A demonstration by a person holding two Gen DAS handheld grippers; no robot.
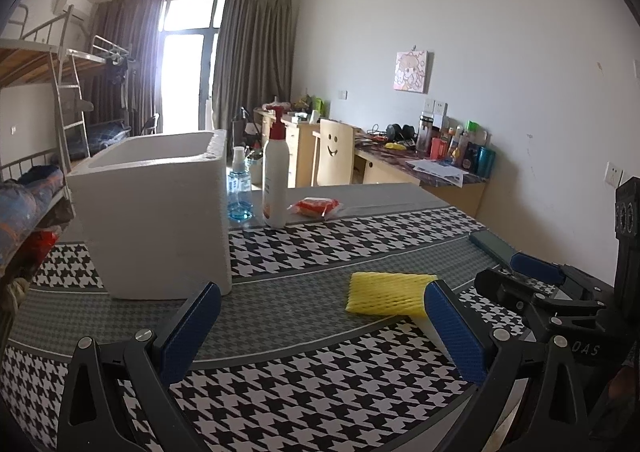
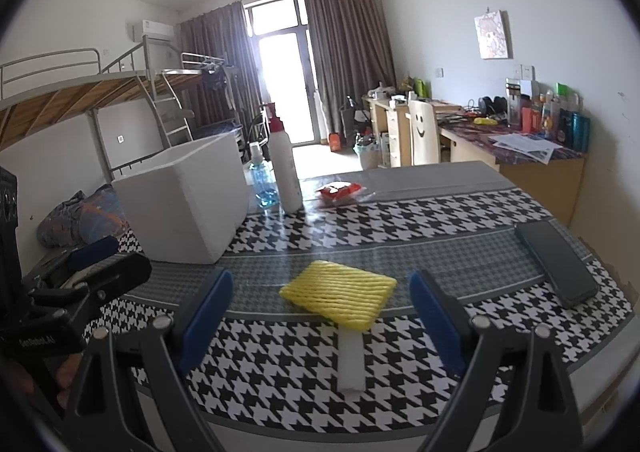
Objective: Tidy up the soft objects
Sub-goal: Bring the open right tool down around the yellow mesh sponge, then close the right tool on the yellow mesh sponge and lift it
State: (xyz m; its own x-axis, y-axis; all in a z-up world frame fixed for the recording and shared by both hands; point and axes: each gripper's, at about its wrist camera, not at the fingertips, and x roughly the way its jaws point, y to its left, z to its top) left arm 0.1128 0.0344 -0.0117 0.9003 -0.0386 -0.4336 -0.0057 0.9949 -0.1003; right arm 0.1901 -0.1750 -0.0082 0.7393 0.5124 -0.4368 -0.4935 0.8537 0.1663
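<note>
Both my grippers hover over the houndstooth table, jaws apart and empty.

My right gripper (image 2: 320, 316) has a white foam strip (image 2: 351, 360) nearest, dead ahead at 12 o'clock, with the yellow foam net sleeve (image 2: 339, 292) lying across its far end between my blue pads (image 2: 206, 316). My left gripper (image 1: 320, 336) sees that sleeve at 1 o'clock. A dark phone (image 2: 556, 262) lies at 2 o'clock; the white foam box (image 2: 182, 204) stands at 10 o'clock — beyond it, a white pump bottle (image 2: 285, 172), a blue spray bottle (image 2: 262, 178) and a red packet (image 2: 339, 190).
</note>
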